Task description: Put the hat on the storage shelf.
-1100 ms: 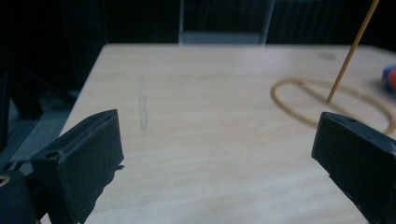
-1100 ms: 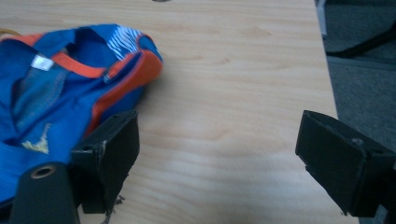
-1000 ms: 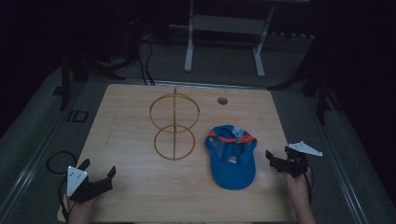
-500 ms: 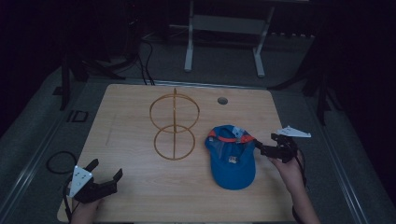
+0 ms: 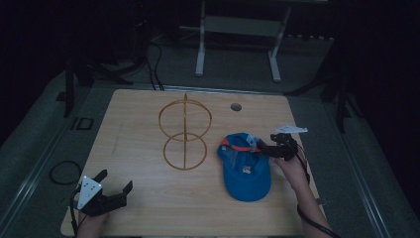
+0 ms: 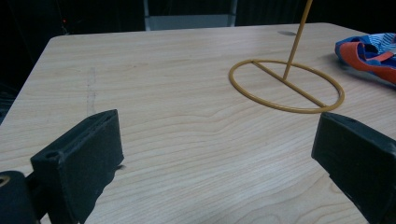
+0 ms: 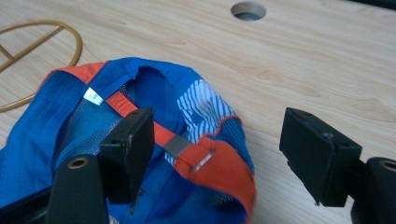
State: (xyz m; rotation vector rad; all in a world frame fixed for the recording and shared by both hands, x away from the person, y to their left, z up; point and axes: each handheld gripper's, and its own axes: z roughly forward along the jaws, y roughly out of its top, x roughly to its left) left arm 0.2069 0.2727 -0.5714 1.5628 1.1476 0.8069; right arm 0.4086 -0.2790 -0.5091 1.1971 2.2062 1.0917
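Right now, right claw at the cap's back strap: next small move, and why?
Probably ease the right claw forward and down a little, then close on the orange strap of the blue cap. Its jaws have just been closing but stand apart, one over the cap's rear opening, the other over bare table; the pads don't press on the strap yet.

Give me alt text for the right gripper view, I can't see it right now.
The right gripper has its two black jaws apart around the back edge of a blue cap with orange trim, its orange strap between them, neither pad pressing on it. Behind lie the wooden table, its round hole and part of a yellow wire stand.
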